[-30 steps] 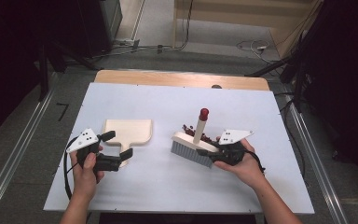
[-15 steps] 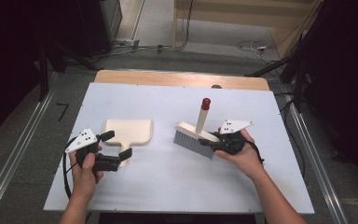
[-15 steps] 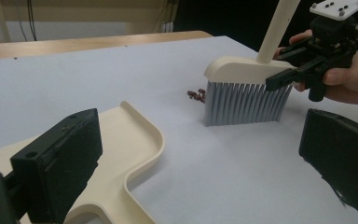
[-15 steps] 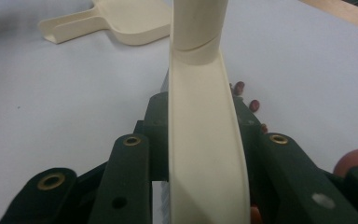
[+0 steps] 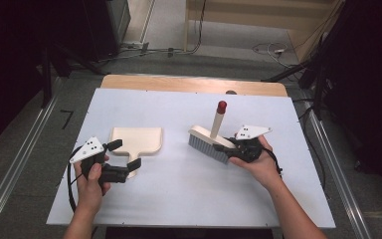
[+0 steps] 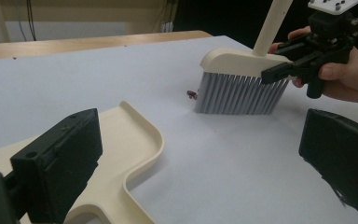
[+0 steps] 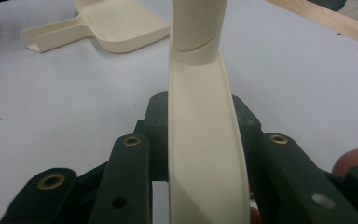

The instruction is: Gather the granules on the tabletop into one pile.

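A cream dustpan (image 5: pixel 137 139) lies flat on the white table (image 5: pixel 189 194), left of centre. My left gripper (image 5: pixel 126 154) is open at the pan's handle; in the left gripper view (image 6: pixel 203 140) the handle (image 6: pixel 107 196) lies low beside the left jaw, with nothing pressed. A brush (image 5: pixel 208 138) with a cream head, grey bristles and a red-tipped handle (image 5: pixel 222 105) stands right of centre. My right gripper (image 5: pixel 224 148) is shut on its head, and in the right gripper view (image 7: pixel 200 116) both jaws press the cream back (image 7: pixel 200 158). Small red bits (image 6: pixel 192 94) lie by the bristles (image 6: pixel 240 93).
A wooden strip (image 5: pixel 189 83) runs along the table's far edge. Metal rails (image 5: pixel 15 164) flank the table on both sides. Dark stands and cables (image 5: pixel 273 50) are on the floor beyond.
The right gripper has carried the brush a little away from me and to the right, its handle now standing more upright. The left gripper and the dustpan have stayed put.
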`<state>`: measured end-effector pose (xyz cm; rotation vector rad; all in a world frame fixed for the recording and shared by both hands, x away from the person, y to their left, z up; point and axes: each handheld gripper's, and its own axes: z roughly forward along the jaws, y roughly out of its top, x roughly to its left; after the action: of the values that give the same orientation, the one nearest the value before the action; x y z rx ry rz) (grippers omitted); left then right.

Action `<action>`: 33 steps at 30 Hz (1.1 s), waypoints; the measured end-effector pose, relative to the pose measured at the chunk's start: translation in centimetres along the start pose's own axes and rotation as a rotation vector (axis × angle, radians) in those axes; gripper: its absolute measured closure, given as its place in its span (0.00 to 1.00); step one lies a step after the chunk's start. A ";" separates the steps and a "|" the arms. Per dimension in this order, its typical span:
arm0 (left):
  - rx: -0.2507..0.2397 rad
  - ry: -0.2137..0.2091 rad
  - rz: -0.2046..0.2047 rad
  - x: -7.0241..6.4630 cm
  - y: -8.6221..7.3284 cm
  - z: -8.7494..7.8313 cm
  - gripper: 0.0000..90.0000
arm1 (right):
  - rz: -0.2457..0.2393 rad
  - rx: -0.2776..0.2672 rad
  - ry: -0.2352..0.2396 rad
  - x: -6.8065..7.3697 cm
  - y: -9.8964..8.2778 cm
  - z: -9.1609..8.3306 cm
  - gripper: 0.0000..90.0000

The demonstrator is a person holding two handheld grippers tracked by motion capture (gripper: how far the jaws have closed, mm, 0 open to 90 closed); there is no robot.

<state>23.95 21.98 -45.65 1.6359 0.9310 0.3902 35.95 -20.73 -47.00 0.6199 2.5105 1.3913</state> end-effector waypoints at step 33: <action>-0.001 0.000 0.002 0.0 0.0 0.0 0.00 | 0.007 -0.007 -0.011 -0.3 -0.1 0.1 0.73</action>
<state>23.97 22.02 -45.63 1.6361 0.9293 0.3914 36.24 -20.89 -47.13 0.6342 2.4958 1.3949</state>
